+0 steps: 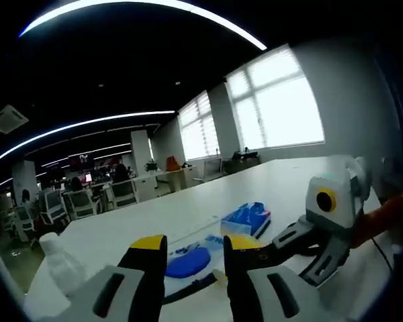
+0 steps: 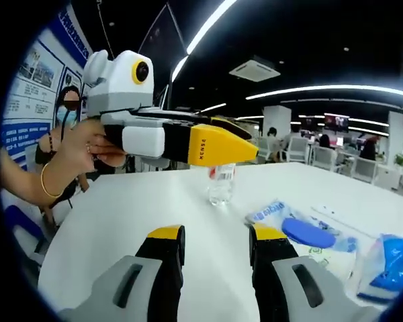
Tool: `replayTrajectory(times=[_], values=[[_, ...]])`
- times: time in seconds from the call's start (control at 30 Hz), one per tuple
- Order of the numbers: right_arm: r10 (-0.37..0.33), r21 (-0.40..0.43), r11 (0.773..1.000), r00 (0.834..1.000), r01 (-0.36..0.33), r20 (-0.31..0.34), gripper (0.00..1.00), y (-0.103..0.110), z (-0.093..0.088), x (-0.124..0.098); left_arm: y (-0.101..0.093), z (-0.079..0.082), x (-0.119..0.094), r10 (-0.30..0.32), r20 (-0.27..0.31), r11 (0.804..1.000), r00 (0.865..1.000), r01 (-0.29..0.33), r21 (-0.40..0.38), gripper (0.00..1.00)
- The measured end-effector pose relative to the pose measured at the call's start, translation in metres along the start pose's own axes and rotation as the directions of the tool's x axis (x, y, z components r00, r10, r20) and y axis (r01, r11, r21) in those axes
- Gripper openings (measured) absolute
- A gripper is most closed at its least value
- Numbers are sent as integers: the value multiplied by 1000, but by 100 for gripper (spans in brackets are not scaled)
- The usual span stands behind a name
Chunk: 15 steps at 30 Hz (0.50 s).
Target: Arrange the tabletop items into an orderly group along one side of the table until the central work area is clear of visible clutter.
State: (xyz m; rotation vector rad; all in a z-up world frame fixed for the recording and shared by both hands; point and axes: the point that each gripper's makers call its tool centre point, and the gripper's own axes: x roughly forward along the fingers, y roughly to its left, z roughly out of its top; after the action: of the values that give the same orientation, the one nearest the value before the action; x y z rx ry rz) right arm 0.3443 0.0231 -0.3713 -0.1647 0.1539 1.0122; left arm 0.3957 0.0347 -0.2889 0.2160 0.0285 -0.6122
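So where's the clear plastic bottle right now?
In the right gripper view the clear plastic bottle stands upright on the white table, left of the blue packets.
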Motion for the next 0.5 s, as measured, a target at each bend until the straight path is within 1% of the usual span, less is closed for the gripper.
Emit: replayTrajectory(times=[0.23, 0.4, 0.43, 0.5], values=[[-14, 19, 1000, 1000, 14, 8, 36, -2, -8, -15, -12, -3, 6, -20, -6, 1000, 1000, 20, 0, 33], [-28, 28, 999, 1000, 28, -5, 37, -5, -16, -25, -19, -6, 10, -36, -17, 999, 999, 36, 15, 33], [-30, 42, 999, 1000, 31, -7, 37, -6, -16, -30, -21, -7, 11, -38, -20, 999, 999, 38, 19, 33], [-35, 60, 998, 999, 34, 12, 37, -8, -13, -36, -24, -10, 14, -45, -33, 998, 998, 46, 40, 33]])
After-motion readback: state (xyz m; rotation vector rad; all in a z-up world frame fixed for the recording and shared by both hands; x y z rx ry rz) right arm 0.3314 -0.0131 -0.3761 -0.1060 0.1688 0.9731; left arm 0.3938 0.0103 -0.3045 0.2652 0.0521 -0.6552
